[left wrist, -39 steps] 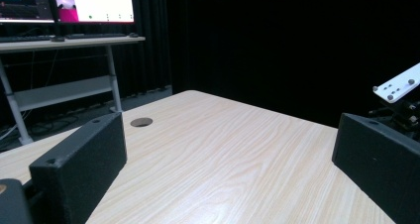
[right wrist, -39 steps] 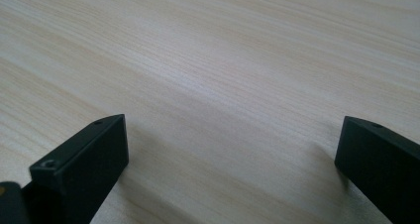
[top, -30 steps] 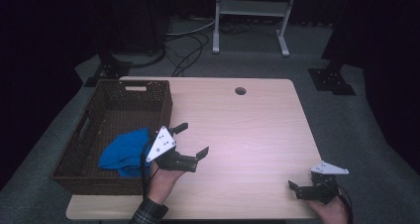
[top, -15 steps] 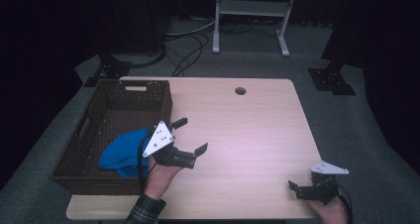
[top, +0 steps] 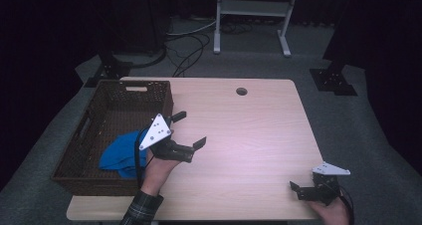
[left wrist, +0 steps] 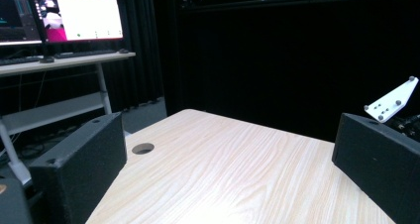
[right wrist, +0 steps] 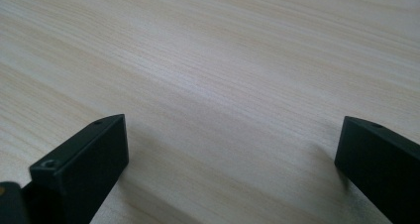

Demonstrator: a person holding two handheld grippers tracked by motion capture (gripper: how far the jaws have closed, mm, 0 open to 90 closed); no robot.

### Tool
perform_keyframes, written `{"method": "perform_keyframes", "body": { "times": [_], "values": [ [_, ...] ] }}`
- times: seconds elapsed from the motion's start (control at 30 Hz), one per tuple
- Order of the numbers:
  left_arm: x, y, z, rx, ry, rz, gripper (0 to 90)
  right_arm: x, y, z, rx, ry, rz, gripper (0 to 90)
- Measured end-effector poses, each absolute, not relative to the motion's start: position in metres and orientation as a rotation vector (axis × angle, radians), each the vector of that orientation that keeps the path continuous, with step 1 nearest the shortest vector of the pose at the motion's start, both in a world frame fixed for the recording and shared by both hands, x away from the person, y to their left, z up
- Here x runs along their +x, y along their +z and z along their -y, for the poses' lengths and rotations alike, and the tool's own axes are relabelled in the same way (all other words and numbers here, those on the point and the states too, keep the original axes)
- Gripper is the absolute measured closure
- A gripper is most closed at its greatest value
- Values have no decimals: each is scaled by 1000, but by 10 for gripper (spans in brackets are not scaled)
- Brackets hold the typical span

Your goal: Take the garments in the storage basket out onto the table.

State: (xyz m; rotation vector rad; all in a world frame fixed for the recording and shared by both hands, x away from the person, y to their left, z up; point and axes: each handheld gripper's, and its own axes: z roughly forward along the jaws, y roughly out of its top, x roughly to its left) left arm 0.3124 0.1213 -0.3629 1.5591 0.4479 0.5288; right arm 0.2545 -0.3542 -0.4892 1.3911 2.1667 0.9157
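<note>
Here the left gripper (top: 190,129) is held above the tabletop (top: 249,135), just to the right of the brown woven basket (top: 99,116). Its jaws are wide apart and nothing is between them. In the left gripper view the same two black jaws rise at the left and right sides, with bare light wood between them, and a small round hole (left wrist: 143,148) in the tabletop is seen beyond the left jaw. The grey three-cornered plate on this gripper is tilted, and a black cable runs from it down over the hand (top: 158,169), which comes out of a checked sleeve (top: 142,211) at the near edge.

The blue cloth (top: 121,152) lies crumpled inside the basket, in its near right part, close to the wall beside the left gripper. I cannot tell if the cloth touches the gripper; the jaws themselves are well clear of it, over the wood.

The right gripper (top: 297,189) is at the near right corner of the tabletop, low, well apart from the left one. In the right gripper view its jaws are also spread wide, empty, and close above the wood grain.

On the far side a white metal frame (top: 251,16) stands on the dark floor. The left gripper view shows a desk with lit monitors (left wrist: 59,17) at the far left.
</note>
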Motion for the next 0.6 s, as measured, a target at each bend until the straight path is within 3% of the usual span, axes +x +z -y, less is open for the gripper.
{"method": "perform_keyframes", "body": {
  "times": [0.6],
  "values": [
    [322,-356,-132,1565,466,-446,2,254,-489,355,1381,936,-2178,0]
  ]
}}
